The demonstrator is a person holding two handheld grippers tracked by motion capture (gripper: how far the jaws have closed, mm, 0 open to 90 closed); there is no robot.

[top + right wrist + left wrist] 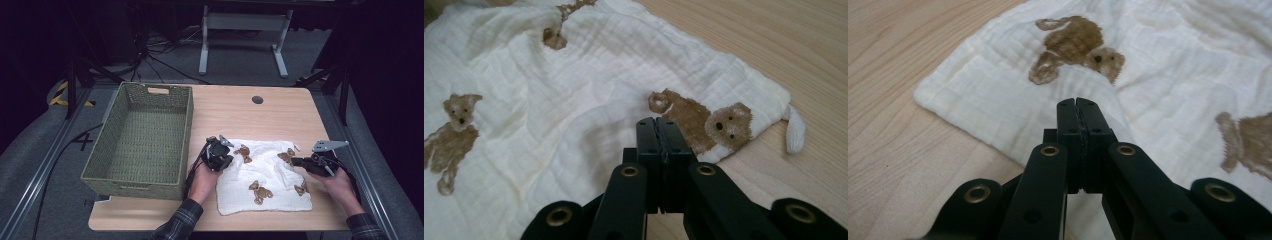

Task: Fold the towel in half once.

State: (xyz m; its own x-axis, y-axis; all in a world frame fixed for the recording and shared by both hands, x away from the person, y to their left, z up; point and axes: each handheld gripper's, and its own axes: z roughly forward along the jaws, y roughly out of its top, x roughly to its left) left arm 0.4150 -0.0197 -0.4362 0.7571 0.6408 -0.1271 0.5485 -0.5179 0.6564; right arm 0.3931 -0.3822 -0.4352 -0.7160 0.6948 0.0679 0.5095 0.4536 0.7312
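On high view green basket (141, 137) — left claw (1078, 102) view, cloth (1168, 65) pinched.

A cream muslin cloth (267, 180) printed with brown bears lies spread on the tabletop (235, 110), in its near right part, close to the near edge. It is roughly square and mostly flat, with soft wrinkles and a crinkled weave. Its far left and far right parts are lifted into small ridges. Four bear prints show from above: one near the far left corner, one near the far right corner, one near the middle of the near half, one by the right edge. A small white tag sticks out from the far right corner. The near left corner lies flat on the wood.
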